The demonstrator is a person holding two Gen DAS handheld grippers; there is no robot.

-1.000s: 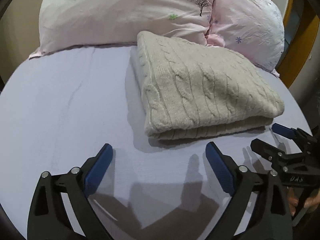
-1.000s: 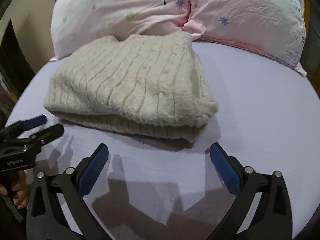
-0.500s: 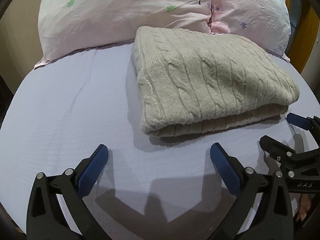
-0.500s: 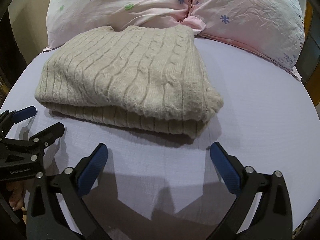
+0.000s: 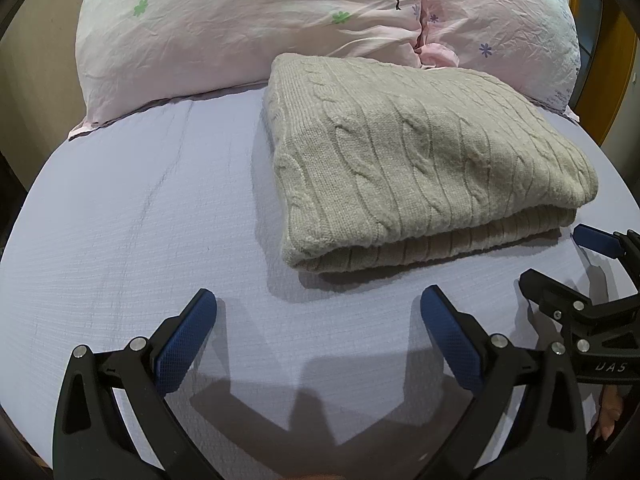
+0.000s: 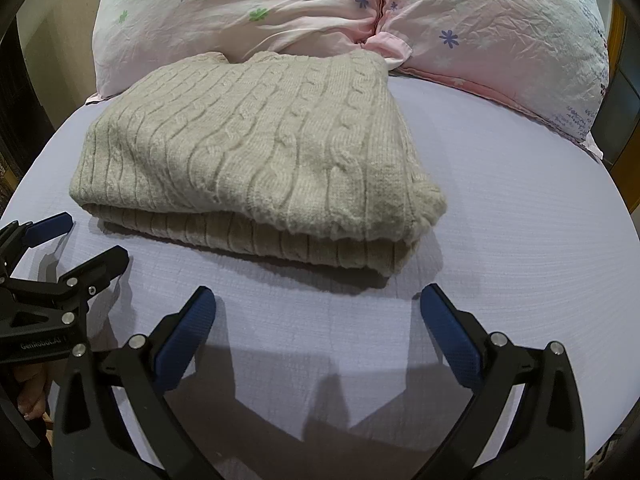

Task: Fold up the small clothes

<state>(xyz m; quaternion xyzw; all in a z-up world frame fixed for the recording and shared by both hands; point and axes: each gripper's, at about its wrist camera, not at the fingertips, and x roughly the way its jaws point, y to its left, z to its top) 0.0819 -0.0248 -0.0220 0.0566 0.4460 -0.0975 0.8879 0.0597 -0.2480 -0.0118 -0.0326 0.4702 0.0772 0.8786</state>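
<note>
The folded sweater (image 5: pixel 424 160) lies at twelve o'clock, clear of the left gripper (image 5: pixel 318 308) and right gripper (image 6: pixel 318 308), both spread wide, empty; pillows (image 6: pixel 360 12) touch it behind.

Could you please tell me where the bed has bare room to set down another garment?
Bare sheet lies left of the folded sweater, up to the pillows; another patch lies to its right. Near edge is crowded by both hand-held grippers.

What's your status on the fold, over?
Left claw open, right claw open, both empty. Sweater folded on sheet, untouched. Pillows behind; nothing blocking.
</note>
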